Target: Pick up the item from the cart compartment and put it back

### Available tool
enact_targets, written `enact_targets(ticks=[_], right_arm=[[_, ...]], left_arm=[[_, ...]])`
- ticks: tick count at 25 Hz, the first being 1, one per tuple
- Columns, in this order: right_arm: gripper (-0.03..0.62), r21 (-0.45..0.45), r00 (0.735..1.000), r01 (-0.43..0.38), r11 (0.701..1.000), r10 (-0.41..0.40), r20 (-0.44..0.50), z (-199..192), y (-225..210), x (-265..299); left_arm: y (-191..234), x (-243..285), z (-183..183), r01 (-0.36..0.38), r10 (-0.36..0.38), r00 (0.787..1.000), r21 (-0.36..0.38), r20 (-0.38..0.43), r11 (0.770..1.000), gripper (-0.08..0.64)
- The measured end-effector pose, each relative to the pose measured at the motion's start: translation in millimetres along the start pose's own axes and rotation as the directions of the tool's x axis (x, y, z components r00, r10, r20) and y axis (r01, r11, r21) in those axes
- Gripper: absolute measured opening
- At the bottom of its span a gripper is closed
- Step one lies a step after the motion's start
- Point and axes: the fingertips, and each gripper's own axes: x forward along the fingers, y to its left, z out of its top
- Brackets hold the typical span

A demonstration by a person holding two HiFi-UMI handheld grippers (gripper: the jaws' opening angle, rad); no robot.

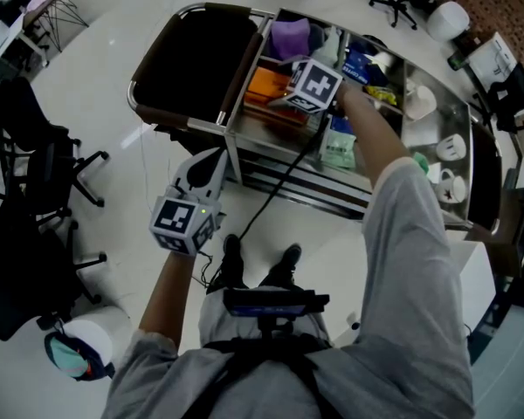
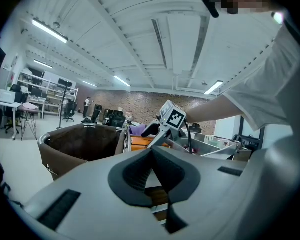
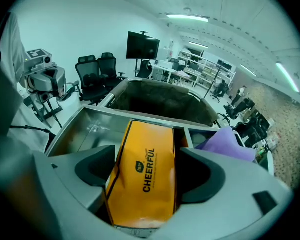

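Observation:
An orange packet [image 3: 145,176] printed "CHEERFUL" lies in a steel compartment of the cart [image 1: 228,129], between the jaws of my right gripper [image 3: 146,159]. The jaws stand wide, with dark gaps at both sides of the packet, so the pads do not press on it. From the head view, the right gripper [image 1: 281,92] reaches into the cart over the orange packet [image 1: 262,85]. My left gripper [image 1: 205,171] hangs low in front of the cart, its fingertips together and nothing in them. In its own view the left gripper [image 2: 151,154] points at the cart, and the right gripper [image 2: 160,130] shows beyond.
A dark brown bag bin [image 1: 196,59] fills the cart's left end. A purple item [image 1: 290,37] lies behind the orange packet, a green packet [image 1: 339,147] and white cups [image 1: 445,147] further right. Office chairs [image 1: 35,155] stand on the floor at the left.

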Motion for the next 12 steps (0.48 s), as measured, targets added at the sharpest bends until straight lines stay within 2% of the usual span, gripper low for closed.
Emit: enact_targets(ticks=[6,10,12], right_arm=[[0.416,-0.01,1.0,0.022,1.0,-0.023,-0.01,-1,1,-10],[0.414,-0.008,1.0,0.012,1.0,-0.012,0.017,2,8,-24],[0.398,0.001,0.999,0.041,0.999,-0.041,0.019,-2,5,-30]], left_arm=[[-5,-3,-1,0.011,-0.011,1.0,0.01,0.007,1.0,0.0],[-9,-5,1,0.012,-0.012,1.0,0.017,0.016,1.0,0.0],[-11,-5,1,0.01,-0.01,1.0,0.018,0.01,1.0,0.0]])
